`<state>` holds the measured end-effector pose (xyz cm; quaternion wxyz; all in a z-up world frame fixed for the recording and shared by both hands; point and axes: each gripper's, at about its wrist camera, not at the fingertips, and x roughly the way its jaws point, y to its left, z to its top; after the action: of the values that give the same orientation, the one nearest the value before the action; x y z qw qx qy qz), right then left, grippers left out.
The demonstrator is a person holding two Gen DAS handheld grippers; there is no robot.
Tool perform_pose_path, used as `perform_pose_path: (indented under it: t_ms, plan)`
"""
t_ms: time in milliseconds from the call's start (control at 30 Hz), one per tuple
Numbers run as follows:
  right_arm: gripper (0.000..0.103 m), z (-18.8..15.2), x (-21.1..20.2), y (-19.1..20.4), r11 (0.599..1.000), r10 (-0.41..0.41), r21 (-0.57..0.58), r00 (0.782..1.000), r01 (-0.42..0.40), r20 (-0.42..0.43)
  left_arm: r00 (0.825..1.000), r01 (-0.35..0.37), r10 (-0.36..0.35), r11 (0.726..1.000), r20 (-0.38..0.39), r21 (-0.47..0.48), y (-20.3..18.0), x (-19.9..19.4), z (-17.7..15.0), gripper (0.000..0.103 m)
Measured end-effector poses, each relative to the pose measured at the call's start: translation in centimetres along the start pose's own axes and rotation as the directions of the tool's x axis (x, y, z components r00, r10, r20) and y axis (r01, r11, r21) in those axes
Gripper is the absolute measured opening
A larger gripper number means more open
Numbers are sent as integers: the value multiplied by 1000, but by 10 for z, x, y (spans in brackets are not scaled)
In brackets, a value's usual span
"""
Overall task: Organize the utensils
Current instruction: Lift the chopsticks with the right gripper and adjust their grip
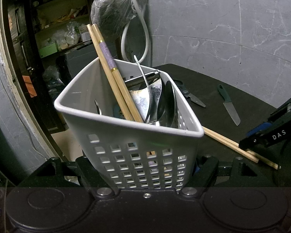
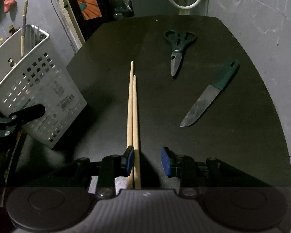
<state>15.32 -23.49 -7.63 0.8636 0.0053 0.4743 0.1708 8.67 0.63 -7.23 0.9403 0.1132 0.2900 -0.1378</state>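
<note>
Two Chopsticks Between the Pads: Grasp and Transfer

Two chopsticks [image 2: 132, 116] lie side by side on the table [image 2: 232, 145], running straight ahead of the right tool [image 2: 147, 160]. Its jaws stand partly apart and grip nothing. The left pad [image 2: 130, 160] is just beside the pair, perhaps touching; the right pad [image 2: 165, 161] is clear of it.

The left tool [image 1: 145, 174] is clamped on the lower walls of the white basket [image 1: 130, 134], which is tilted and already contains another chopstick pair [image 1: 114, 77] and metal utensils.

Recommended procedure (judgement):
1. Centre the right tool so both sticks lie midway between the pads.
2. Close squarely across both sticks; an off-centre pinch may roll one out.
3. Lift level, then tip the far ends down into the basket opening, to the left of the right tool.

Ahead and to the right of the right tool lie the scissors [image 2: 177, 48] and the knife [image 2: 209, 95], well apart from the chopsticks. Both remain to be collected.
</note>
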Motion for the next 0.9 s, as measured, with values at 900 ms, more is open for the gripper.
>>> perform_pose_path:
  t_ms: [900]
  plan:
    - [7, 34, 27, 0, 999, 38, -18, 999, -38, 27, 1000, 3, -3, 1000, -3, 6, 0, -1, 0, 79]
